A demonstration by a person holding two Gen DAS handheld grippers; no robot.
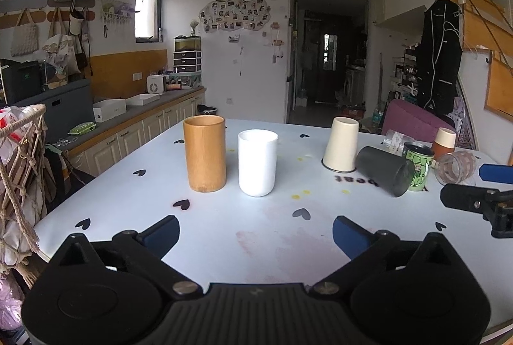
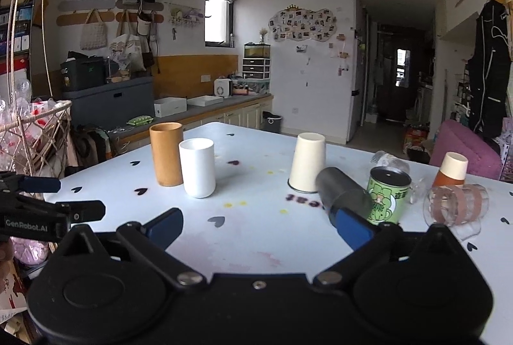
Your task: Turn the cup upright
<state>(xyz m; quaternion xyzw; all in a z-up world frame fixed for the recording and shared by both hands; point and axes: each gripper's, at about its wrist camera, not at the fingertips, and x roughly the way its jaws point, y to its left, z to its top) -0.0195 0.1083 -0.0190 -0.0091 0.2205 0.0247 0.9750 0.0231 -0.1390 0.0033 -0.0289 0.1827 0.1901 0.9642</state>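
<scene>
table (image 1: 256, 236): white, heart-print | upright: bamboo cup (image 1: 204, 153), white cup (image 1: 257, 166) | inverted: cream cup (image 1: 341, 143) | on side: dark cup (image 1: 384, 170)

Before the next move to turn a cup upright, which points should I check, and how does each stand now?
1. Left tool open and holding nothing: ok.
2. Right tool open and holding nothing: ok.
3. Cups needing a flip exist: ok. The dark grey cup lies on its side; the cream cup stands mouth down.
4. Free space around the dark grey cup: not ok. It lies close against the green can, with the cream cup just behind.
5. Already upright, leave alone: the wooden cup and white cup: ok.
6. Whether the dark grey cup touches the can: cannot tell.
</scene>
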